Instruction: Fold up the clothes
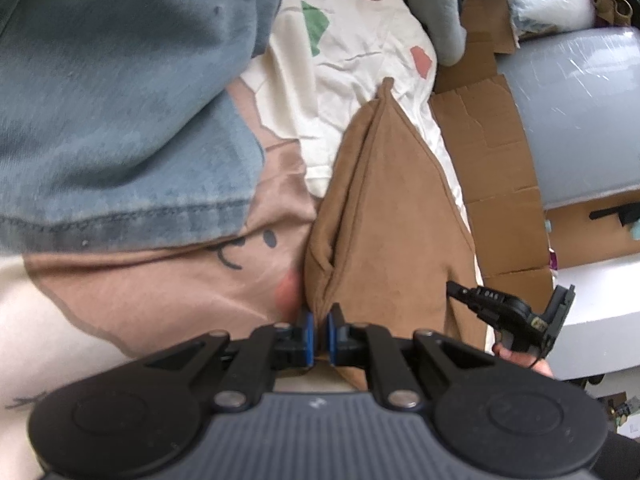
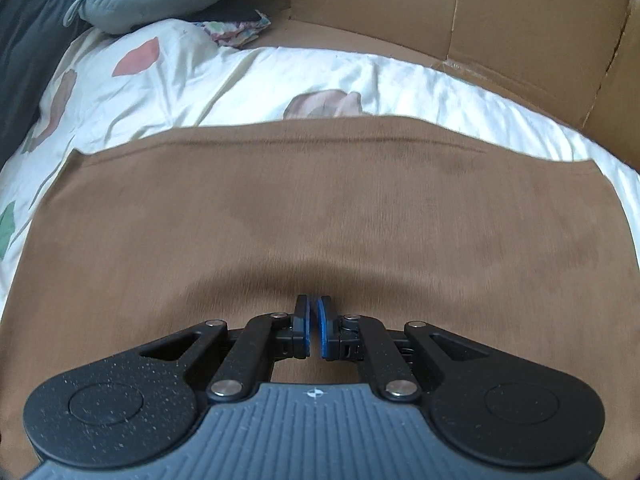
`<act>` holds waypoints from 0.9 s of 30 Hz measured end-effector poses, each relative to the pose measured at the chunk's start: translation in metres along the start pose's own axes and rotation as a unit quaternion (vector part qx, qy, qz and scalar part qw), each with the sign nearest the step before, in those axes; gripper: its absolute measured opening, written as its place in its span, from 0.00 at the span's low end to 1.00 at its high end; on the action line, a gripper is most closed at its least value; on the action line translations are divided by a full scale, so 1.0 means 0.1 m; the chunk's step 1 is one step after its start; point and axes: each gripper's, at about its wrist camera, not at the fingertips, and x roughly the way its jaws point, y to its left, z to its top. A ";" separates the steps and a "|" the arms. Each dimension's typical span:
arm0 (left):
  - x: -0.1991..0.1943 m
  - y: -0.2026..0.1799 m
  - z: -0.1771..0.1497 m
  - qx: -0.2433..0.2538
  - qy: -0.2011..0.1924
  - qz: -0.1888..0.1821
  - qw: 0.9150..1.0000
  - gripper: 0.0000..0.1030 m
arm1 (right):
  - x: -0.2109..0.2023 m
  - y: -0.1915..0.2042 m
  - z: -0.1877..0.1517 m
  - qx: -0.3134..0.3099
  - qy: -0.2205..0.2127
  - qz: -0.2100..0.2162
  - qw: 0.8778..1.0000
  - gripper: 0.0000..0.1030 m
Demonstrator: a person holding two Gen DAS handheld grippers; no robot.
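On the patterned bedsheet (image 2: pixel 248 76), both grippers' fingers pinch the unlabelled brown garment (image 2: pixel 320 216).

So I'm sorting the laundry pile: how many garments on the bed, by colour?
Brown garment: 1, pinched in the left tongs
Blue denim garment: 1
Total: 2

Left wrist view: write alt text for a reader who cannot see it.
The left tongs are shut on an edge of a brown garment, which lies on a white patterned bed sheet. Blue denim fills the upper left, with cardboard at right and the right tongs at the lower right.
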 end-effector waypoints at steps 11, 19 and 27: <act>0.03 0.00 0.01 -0.001 0.004 0.002 1.000 0.07 | 0.30 -0.01 0.43 0.011 -0.011 -0.018 1.000 0.09; 0.04 -0.02 0.02 -0.001 0.008 0.000 1.000 0.07 | 0.49 -0.02 0.71 0.017 -0.023 -0.027 0.999 0.09; 0.04 -0.02 0.02 0.004 0.011 -0.001 1.000 0.07 | 0.57 0.02 0.91 0.007 -0.030 -0.035 0.999 0.09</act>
